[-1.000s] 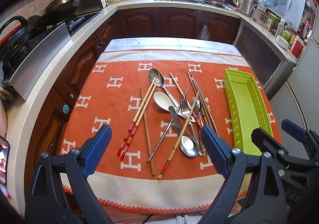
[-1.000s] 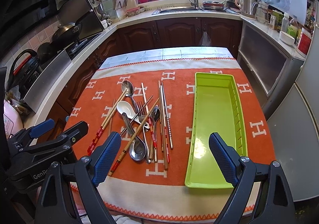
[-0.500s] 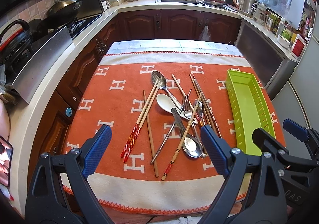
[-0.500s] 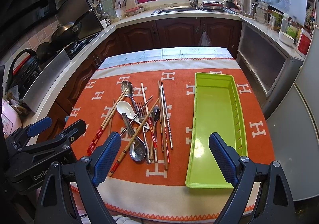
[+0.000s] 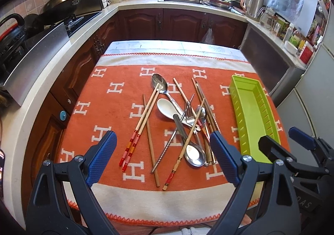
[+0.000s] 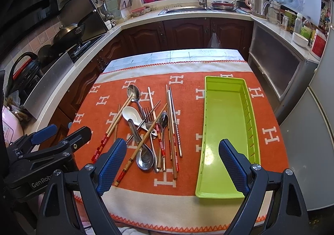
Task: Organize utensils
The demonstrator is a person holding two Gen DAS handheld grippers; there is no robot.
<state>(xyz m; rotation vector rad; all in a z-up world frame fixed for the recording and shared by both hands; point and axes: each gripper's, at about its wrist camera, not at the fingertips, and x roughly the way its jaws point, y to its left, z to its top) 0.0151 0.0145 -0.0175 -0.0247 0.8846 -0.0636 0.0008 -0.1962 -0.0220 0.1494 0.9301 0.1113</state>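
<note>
Two grippers held wide apart above a heap of utensils on a kitchen table.

The left gripper (image 5: 162, 159) and the right gripper (image 6: 173, 166) both have their blue-padded fingers spread wide and grip nothing. The pile of utensils (image 5: 183, 122) lies on the orange cloth (image 5: 108, 113): chopsticks, metal spoons, a fork and a white spoon (image 6: 133, 117) crossing one another. A pair of red-banded chopsticks (image 5: 142, 124) lies on the pile's left edge, their tips on the bowl of a metal spoon. The green tray (image 6: 227, 130) sits just right of the pile, holding nothing.
</note>
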